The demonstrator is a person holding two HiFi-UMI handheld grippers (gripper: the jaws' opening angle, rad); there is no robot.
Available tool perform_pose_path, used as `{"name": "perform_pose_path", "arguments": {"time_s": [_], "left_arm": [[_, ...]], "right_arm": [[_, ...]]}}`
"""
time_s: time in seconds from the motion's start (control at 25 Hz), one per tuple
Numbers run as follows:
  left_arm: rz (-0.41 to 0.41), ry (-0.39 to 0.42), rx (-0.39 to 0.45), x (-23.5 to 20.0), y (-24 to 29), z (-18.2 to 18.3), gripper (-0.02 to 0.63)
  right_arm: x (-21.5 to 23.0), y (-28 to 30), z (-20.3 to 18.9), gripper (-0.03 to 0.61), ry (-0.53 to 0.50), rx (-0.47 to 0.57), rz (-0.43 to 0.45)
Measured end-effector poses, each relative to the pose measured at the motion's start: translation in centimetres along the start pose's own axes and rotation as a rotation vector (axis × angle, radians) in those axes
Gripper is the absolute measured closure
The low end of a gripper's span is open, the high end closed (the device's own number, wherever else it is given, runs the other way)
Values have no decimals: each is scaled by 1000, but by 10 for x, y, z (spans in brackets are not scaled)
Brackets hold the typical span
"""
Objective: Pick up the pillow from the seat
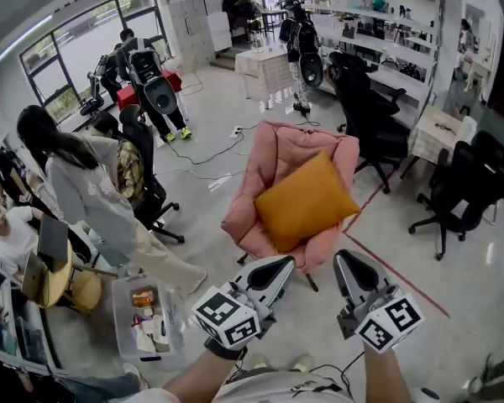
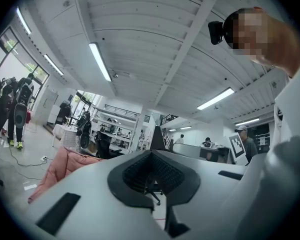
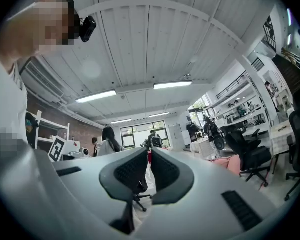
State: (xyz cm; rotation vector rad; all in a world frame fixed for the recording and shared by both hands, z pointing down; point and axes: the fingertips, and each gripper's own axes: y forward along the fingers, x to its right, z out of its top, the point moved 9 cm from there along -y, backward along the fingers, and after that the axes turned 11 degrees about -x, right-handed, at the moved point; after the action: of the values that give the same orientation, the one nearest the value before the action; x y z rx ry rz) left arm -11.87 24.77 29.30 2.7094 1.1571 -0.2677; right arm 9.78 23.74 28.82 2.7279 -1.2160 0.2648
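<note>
An orange pillow (image 1: 305, 201) leans tilted on the seat of a pink armchair (image 1: 273, 154) in the middle of the head view. Both grippers hover in front of the chair, short of the pillow and touching nothing. My left gripper (image 1: 284, 263) is shut and empty just below the chair's front edge. To its right, my right gripper (image 1: 349, 259) is also shut and empty. In the left gripper view the shut jaws of the left gripper (image 2: 152, 154) point level, with the pink armchair (image 2: 65, 164) low at the left. The right gripper (image 3: 149, 151) shows closed pads, with the armchair (image 3: 231, 163) far off at the right.
Black office chairs (image 1: 371, 116) (image 1: 462, 193) stand right of the armchair. A person (image 1: 84, 193) stands at the left beside another black chair (image 1: 147, 187). A plastic bin (image 1: 147, 317) sits on the floor at lower left. A red tape line (image 1: 403, 280) and cables cross the floor.
</note>
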Motion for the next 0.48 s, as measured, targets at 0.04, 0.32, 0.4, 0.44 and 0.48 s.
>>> {"name": "perform_pose_path", "arguments": {"time_s": [0.04, 0.32, 0.4, 0.44, 0.48], "left_arm": [[-9, 1, -7, 3, 6, -2, 603], [15, 27, -6, 33, 28, -4, 603], [25, 31, 0, 38, 31, -5, 603], [30, 36, 0, 39, 34, -6, 603], [34, 43, -2, 40, 37, -7, 603]], "right_arm": [[5, -3, 0, 560, 7, 5, -1], [29, -27, -1, 560, 39, 22, 40], [33, -31, -3, 560, 39, 25, 46], [37, -33, -4, 560, 39, 29, 46], [40, -34, -4, 560, 41, 34, 46]]}}
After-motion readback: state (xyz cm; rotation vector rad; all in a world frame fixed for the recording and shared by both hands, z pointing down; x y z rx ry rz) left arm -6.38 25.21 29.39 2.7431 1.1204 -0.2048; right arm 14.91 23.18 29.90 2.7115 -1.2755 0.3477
